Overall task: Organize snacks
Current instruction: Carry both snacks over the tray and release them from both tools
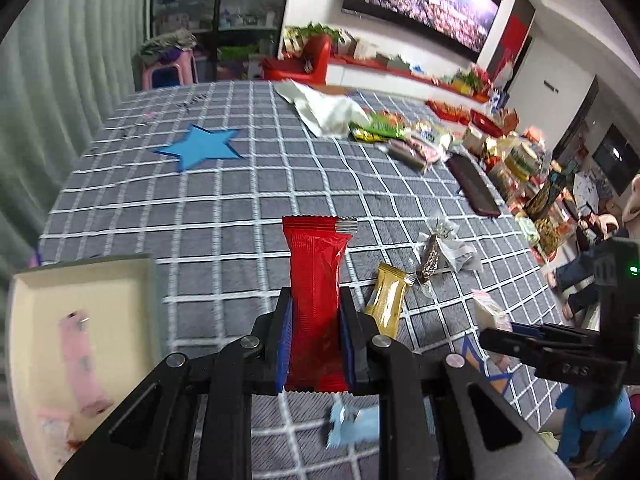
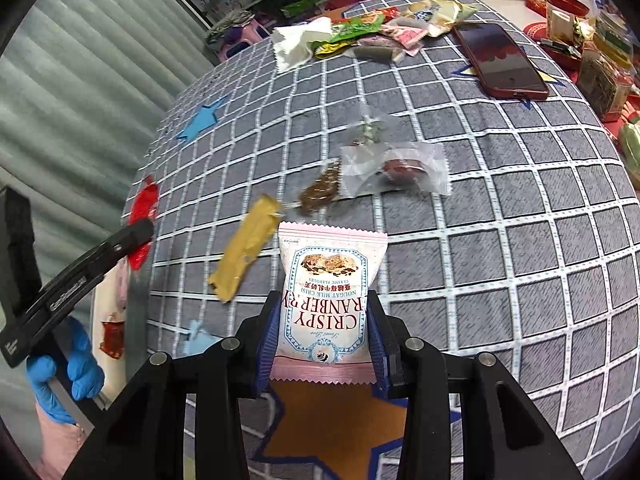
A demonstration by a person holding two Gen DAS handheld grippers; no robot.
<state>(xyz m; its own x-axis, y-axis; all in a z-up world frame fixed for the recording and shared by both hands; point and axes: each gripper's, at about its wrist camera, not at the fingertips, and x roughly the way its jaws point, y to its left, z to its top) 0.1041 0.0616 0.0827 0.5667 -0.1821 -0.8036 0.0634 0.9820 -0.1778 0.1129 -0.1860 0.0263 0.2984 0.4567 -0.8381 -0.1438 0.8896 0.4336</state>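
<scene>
My left gripper (image 1: 315, 312) is shut on a long red snack packet (image 1: 317, 280), held above the checked tablecloth, just right of a cream tray (image 1: 144, 280) that holds pink packets (image 1: 82, 356). My right gripper (image 2: 325, 316) is shut on a pink cranberry nougat packet (image 2: 326, 300), also off the table. Loose on the cloth lie a gold packet (image 1: 388, 300) (image 2: 246, 248), a brown sweet in clear wrap (image 1: 430, 258) (image 2: 320, 192), a clear-wrapped round sweet (image 2: 402, 170) and a light blue packet (image 1: 354, 426) (image 2: 198, 338).
A pile of snack packets (image 2: 372, 28) and a white wrapper (image 2: 296, 44) lie at the table's far side. A phone (image 2: 502, 60) lies at the far right. Boxes and jars (image 1: 520, 160) crowd the right edge. Blue (image 1: 200, 146) and orange (image 2: 332, 420) star stickers mark the cloth.
</scene>
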